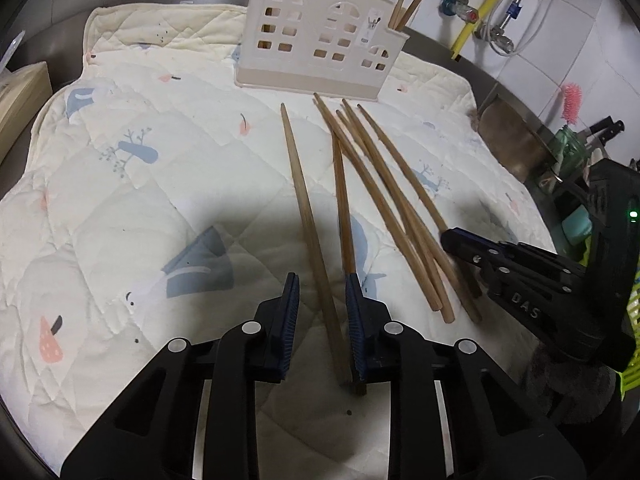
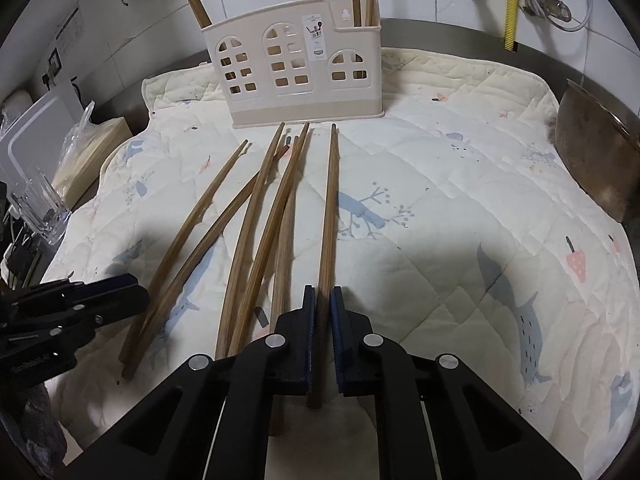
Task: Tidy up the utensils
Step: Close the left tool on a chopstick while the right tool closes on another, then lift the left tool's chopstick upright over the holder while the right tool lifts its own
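Several wooden chopsticks (image 1: 372,200) lie on a quilted mat in front of a beige house-shaped utensil holder (image 1: 316,48), which has chopsticks standing in it. My left gripper (image 1: 322,300) is open, its jaws astride one chopstick (image 1: 308,216) without pinching it. In the right wrist view my right gripper (image 2: 323,300) is closed on the rightmost chopstick (image 2: 330,208), which runs between its pads toward the holder (image 2: 296,68). The right gripper also shows in the left wrist view (image 1: 452,240), and the left gripper in the right wrist view (image 2: 132,292).
The quilted mat (image 2: 460,184) covers a metal counter. A metal bowl (image 2: 596,152) stands at the right edge. A wooden box (image 1: 20,96) and clear containers (image 2: 40,208) sit at the left. Pipes and a yellow hose (image 1: 492,4) run along the tiled wall.
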A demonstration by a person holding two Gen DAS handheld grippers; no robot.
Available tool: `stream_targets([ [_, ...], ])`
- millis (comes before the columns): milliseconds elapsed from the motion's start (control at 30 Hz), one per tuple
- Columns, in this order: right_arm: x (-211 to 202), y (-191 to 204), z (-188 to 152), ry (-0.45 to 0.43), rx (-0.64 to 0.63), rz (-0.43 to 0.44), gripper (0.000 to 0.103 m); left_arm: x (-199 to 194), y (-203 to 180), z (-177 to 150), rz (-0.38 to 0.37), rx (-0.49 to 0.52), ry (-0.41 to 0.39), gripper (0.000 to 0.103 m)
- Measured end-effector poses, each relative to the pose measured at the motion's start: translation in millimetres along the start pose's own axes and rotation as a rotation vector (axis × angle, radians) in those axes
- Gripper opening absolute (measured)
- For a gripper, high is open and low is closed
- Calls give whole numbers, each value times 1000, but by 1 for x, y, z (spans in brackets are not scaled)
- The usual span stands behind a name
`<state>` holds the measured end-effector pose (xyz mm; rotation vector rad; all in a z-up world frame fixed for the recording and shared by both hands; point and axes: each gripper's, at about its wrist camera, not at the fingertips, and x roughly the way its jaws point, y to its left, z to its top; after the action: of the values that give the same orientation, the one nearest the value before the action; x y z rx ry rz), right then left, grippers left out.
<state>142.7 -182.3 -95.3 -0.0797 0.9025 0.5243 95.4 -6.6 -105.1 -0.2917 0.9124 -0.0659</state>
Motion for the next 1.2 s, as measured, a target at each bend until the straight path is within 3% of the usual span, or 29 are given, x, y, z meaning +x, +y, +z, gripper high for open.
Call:
stream_targets([
  [300,0,0,-1,6,-2,0,7,8,-6,4,60,18,4,8],
  [467,-4,-2,-1,-13,8,-1,7,-2,-7,7,63,25,-15,6],
  [933,-68,-1,37,-212,-47,-43,6,-69,-9,46,78,101,-198,5],
  [1200,-86,8,71,-283,-95,-33,6,-89,-10,82,53,130,-248,5],
])
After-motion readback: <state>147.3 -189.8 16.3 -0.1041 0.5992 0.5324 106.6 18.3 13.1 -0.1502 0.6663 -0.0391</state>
